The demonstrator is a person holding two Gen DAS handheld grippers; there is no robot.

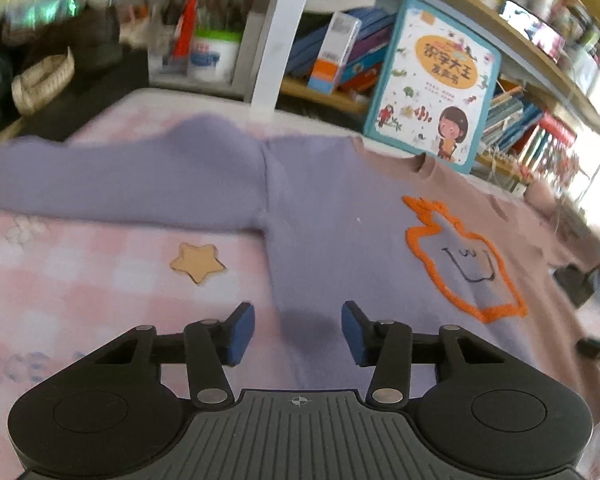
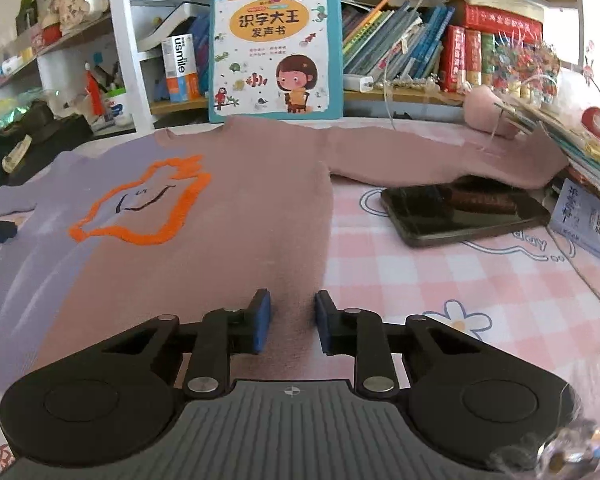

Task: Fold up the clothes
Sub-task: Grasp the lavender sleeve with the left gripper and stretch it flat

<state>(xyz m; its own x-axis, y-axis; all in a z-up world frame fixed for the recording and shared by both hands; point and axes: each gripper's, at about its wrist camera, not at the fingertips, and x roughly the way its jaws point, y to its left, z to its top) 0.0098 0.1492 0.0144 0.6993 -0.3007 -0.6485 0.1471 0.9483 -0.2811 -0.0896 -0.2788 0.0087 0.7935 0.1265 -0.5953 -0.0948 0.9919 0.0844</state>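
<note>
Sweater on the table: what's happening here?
A person holds a gripper in each hand over a two-tone sweater spread flat, sleeves out, on a pink checked cloth. The left gripper and right gripper both have open jaws near the hem, gripping nothing. No fold made yet.

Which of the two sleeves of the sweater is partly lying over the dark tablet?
The pink sleeve, on the right-hand side: its far end drapes over the black tablet. The purple sleeve lies only on the checked pink cloth.

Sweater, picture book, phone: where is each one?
Sweater (image 2: 260, 208), right wrist view, pink front panel.
Picture book (image 2: 276, 48), right wrist view, cover centre.
Phone (image 2: 460, 216), right wrist view, dark screen.
</note>
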